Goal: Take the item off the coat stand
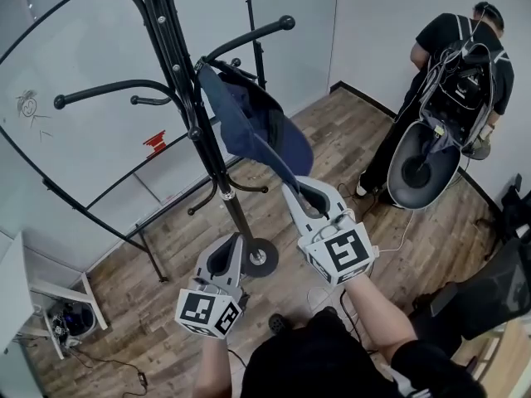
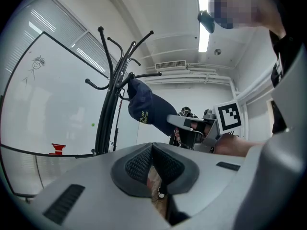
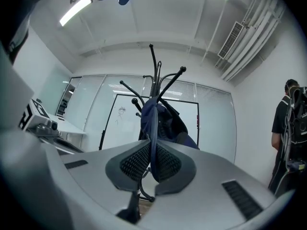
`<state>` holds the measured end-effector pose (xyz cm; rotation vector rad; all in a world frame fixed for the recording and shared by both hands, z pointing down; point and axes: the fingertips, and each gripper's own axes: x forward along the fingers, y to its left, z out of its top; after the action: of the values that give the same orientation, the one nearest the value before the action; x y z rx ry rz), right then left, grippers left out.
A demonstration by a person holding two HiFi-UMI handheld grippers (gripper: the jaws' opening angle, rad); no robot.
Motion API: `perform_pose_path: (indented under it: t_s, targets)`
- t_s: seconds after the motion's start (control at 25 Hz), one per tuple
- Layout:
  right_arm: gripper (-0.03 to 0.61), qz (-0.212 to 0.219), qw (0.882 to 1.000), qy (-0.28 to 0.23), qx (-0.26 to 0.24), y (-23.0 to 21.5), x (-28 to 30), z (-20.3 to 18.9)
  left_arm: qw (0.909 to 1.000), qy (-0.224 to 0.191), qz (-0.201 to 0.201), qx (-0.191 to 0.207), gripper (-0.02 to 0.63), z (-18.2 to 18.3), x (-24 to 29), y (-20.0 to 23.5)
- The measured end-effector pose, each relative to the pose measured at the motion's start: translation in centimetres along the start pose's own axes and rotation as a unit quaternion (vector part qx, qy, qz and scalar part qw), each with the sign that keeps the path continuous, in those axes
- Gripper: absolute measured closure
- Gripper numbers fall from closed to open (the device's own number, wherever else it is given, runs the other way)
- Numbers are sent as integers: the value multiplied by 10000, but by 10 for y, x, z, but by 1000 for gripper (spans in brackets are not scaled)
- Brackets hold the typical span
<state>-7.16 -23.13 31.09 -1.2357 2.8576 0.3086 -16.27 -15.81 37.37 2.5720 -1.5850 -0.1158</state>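
The coat stand (image 1: 187, 98) rises just beyond the right gripper (image 1: 292, 191), whose jaws are clamped on the brim of the navy cap (image 1: 253, 123), which hangs from a hook above them. Lift the cap clear of the hook tip before drawing back. The left gripper (image 1: 235, 240) has its jaws together, empty. The right gripper view confirms the pinch. Only the head view shows the hook, where the cap appears loosely seated.

An office room — a whiteboard (image 1: 83, 139) stands by white walls. Strip lights (image 2: 203, 20) overhead, a black mesh chair (image 1: 498, 297) on wood-look flooring (image 1: 332, 131).
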Motion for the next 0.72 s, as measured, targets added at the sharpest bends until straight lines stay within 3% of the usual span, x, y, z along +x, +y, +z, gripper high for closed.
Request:
perform_pose_path:
  t_s: [0.72]
  targets:
    - [535,-432,9982,-395,-101,-29,-10,33,9992,-79,-364,124,600,14,27,-11]
